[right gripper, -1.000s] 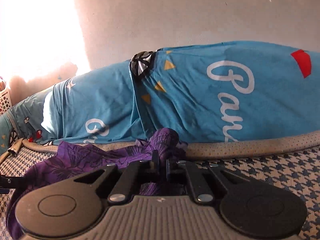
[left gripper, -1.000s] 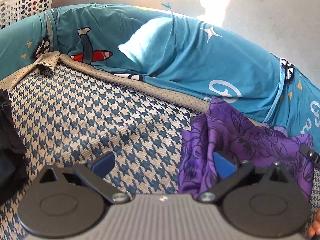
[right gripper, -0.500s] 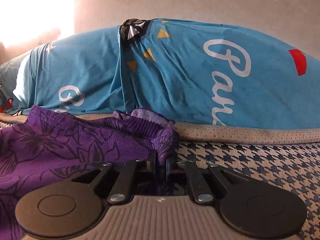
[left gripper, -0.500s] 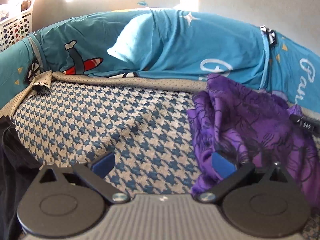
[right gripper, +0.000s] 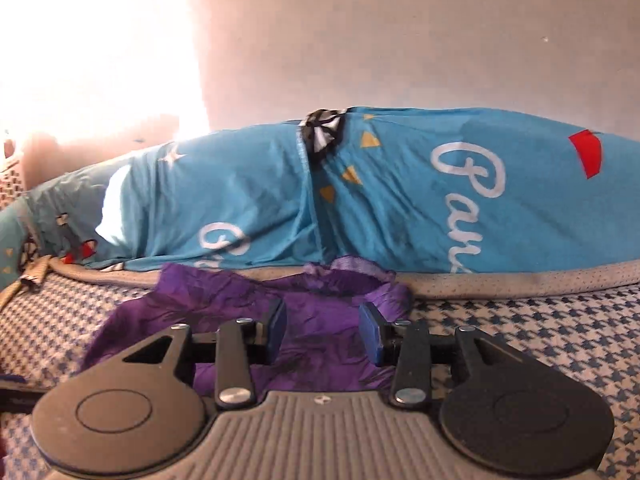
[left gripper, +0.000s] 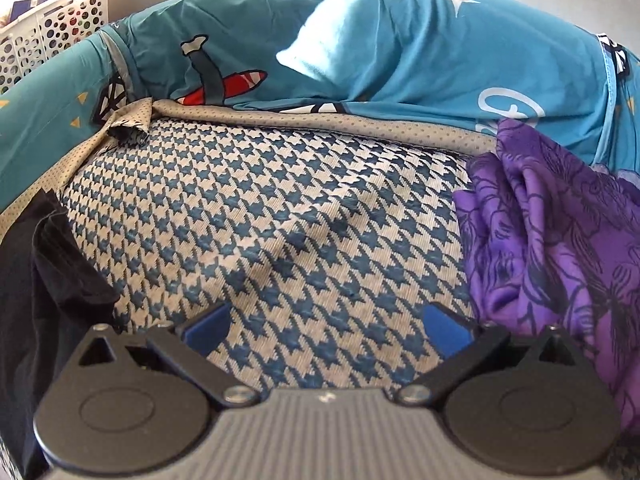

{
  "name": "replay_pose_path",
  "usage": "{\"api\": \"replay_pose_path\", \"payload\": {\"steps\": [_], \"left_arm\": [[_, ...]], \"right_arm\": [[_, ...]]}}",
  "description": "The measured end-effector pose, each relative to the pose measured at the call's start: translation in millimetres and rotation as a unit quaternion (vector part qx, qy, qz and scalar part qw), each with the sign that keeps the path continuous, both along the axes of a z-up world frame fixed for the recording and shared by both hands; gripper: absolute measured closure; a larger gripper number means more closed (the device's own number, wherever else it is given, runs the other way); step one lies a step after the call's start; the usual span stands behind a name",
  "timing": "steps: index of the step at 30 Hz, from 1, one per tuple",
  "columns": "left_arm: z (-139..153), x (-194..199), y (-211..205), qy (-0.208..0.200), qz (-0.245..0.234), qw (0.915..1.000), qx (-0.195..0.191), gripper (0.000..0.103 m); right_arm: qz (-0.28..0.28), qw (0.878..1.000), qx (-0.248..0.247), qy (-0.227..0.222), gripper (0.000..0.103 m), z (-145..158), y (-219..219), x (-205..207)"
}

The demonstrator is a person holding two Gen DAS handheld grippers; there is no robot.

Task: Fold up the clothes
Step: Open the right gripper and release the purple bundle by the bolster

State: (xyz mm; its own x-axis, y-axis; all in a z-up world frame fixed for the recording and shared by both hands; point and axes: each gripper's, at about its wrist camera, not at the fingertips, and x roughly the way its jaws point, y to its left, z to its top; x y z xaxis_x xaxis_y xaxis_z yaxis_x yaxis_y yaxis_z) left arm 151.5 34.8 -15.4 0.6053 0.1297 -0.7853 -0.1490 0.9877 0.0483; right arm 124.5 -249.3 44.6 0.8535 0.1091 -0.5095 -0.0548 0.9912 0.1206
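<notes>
A purple garment with a dark floral print point(right gripper: 320, 312) lies crumpled on the houndstooth bed cover point(right gripper: 520, 340). My right gripper point(right gripper: 323, 332) hovers just above it, and its jaws are opening. The blue pads point(right gripper: 370, 334) stand apart and no longer press the cloth, which shows in the gap below them. In the left wrist view the same purple garment point(left gripper: 560, 240) sits bunched at the right. My left gripper point(left gripper: 326, 326) is open over bare houndstooth cover point(left gripper: 280, 220), nothing between its fingers.
Teal printed pillows or bedding point(left gripper: 400, 48) run along the back against a pale wall point(right gripper: 400, 32). A dark garment point(left gripper: 44, 292) lies at the left. A white perforated basket point(left gripper: 44, 24) stands at the far left corner.
My right gripper was shut on the purple garment's edge; its jaws have since parted and the cloth has dropped onto the bed. My left gripper, still open, has shifted left, off the garment.
</notes>
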Motion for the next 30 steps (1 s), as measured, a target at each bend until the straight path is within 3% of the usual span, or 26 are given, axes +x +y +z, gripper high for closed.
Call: {"api": "replay_pose_path", "payload": {"steps": [6,7,9,13,20,30], "left_arm": [[9,-4,6,-0.013,0.001,0.9999,-0.011,0.0],[10,-4,7,-0.014,0.002,0.9998,-0.013,0.0],[13,-6,9,-0.017,0.002,0.9997,-0.016,0.0],[16,-9,13,-0.022,0.001,0.9996,-0.019,0.0],[17,-11,22,-0.021,0.005,0.9996,-0.016,0.0],[19,-13,28,-0.022,0.006,0.9996,-0.017,0.0]], "right_arm": [[0.114,0.993,-0.014,-0.004,0.065,-8,63,-51],[0.132,0.991,-0.017,-0.004,0.067,-11,74,-57],[0.167,0.986,-0.027,-0.005,0.081,-15,94,-67],[0.225,0.973,-0.044,-0.01,0.082,-22,125,-80],[0.253,0.964,-0.08,-0.026,0.082,-34,147,-81],[0.242,0.961,-0.129,-0.029,0.086,-45,157,-77]]}}
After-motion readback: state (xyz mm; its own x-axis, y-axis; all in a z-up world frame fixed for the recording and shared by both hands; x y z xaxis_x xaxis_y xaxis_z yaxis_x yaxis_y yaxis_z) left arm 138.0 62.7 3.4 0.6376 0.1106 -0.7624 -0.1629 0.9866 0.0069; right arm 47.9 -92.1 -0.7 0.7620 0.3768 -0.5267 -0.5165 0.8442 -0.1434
